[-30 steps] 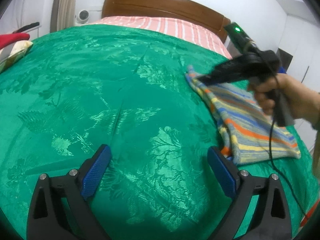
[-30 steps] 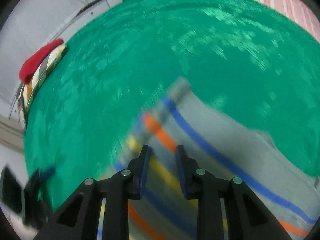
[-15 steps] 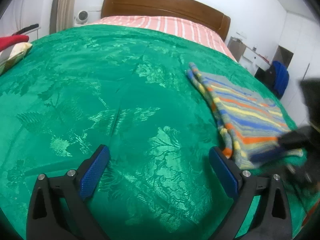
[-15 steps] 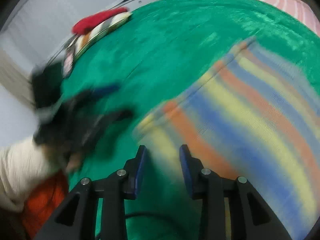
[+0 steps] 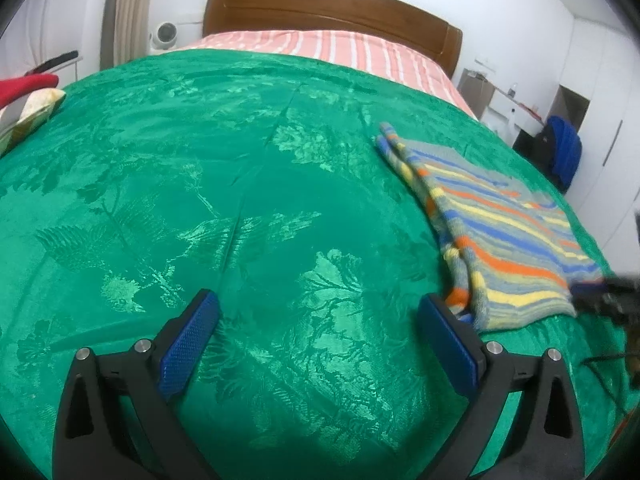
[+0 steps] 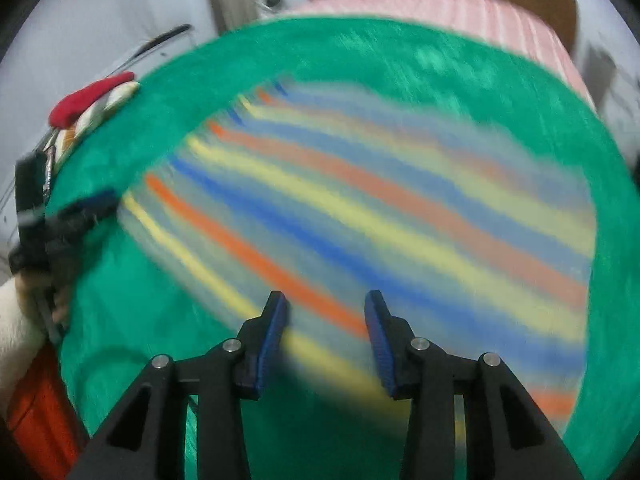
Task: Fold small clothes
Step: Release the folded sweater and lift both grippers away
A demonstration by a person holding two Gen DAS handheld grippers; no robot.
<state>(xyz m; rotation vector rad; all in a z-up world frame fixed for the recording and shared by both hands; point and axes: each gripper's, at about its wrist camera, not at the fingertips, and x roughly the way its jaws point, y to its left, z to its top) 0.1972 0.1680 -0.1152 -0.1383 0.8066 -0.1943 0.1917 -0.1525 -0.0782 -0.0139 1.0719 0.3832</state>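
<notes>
Striped garment (image 5: 504, 232) motion-blurred under parted right claw (image 6: 326, 336), near corner hidden.

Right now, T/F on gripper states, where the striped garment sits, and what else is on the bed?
1. The left gripper is open over bare green bedspread. True.
2. The right gripper is shut on the striped garment. False: its jaws stand apart with nothing between them.
3. The striped garment lies flat on the bedspread. True.
4. The garment sits directly between the left gripper's fingers. False: it lies off to the right of them.
5. A red item rests at the bed's far left edge. True.
</notes>
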